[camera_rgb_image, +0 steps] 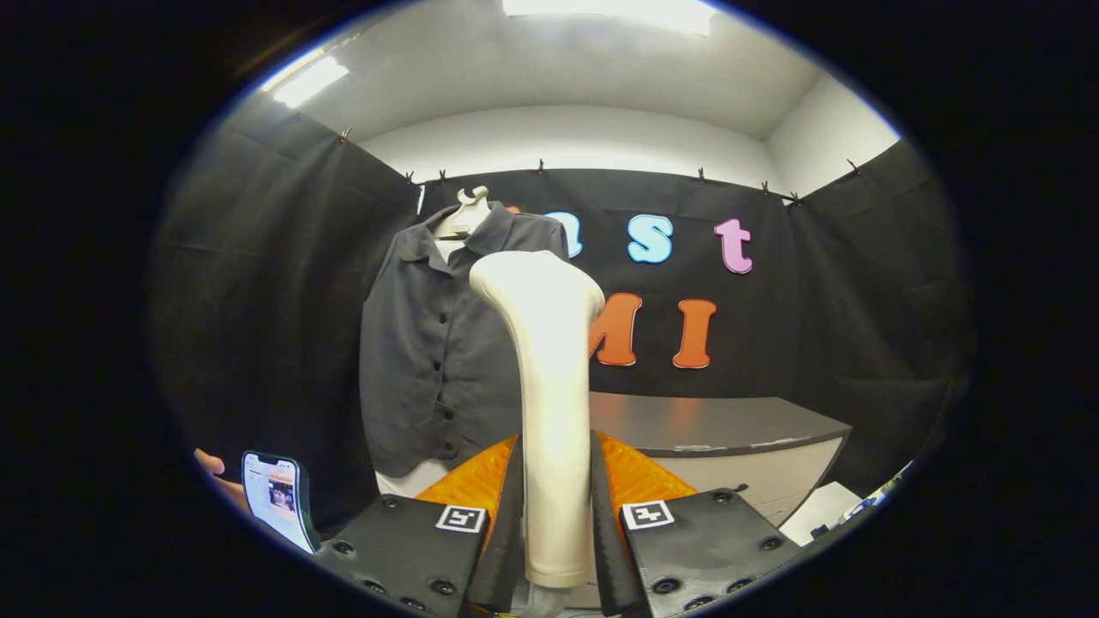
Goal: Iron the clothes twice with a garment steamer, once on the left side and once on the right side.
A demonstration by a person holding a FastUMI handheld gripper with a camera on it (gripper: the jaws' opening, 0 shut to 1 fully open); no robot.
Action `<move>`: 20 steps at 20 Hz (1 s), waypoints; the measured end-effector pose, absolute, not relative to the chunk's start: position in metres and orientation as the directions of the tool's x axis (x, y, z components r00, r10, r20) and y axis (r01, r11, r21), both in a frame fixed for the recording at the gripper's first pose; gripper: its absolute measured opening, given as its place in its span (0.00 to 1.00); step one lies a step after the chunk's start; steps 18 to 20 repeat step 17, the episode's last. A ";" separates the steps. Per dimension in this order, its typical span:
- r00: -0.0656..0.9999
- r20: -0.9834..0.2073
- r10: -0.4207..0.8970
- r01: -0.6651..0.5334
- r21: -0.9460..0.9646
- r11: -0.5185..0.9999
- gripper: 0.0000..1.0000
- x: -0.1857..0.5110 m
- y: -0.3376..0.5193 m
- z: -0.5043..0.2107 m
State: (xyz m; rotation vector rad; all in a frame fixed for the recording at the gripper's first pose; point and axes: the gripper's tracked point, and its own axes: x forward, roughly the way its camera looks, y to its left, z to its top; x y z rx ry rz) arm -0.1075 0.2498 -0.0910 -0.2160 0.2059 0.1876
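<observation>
Here the garment steamer (549,403) is pinched upright between the jaws, its head near the hanging shirt (434,343) beyond, which is best swept slowly down one side.

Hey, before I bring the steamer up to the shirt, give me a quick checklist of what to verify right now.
1. Grip: hand-held gripper shut on the garment steamer handle: ok.
2. Steamer upright between the fingers: ok.
3. Shirt hanging on its hanger, front facing the gripper: ok.
4. Steamer head touching the fabric: cannot tell; it overlaps the shirt's edge.
5. Phone held in a hand beside the shirt's hem: not ok, it may obstruct the pass.
6. Steam on: cannot tell.
</observation>
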 end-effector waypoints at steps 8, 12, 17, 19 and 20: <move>0.968 -0.233 0.090 -0.134 -0.178 0.975 0.44 -0.128 0.192 -0.096; 0.971 -0.229 0.068 -0.107 -0.166 0.980 0.44 -0.133 0.178 -0.096; 0.974 -0.220 0.061 -0.100 -0.170 0.980 0.44 -0.136 0.173 -0.093; 0.974 -0.220 0.061 -0.100 -0.170 0.980 0.44 -0.136 0.173 -0.093; 0.974 -0.220 0.061 -0.100 -0.170 0.980 0.44 -0.136 0.173 -0.093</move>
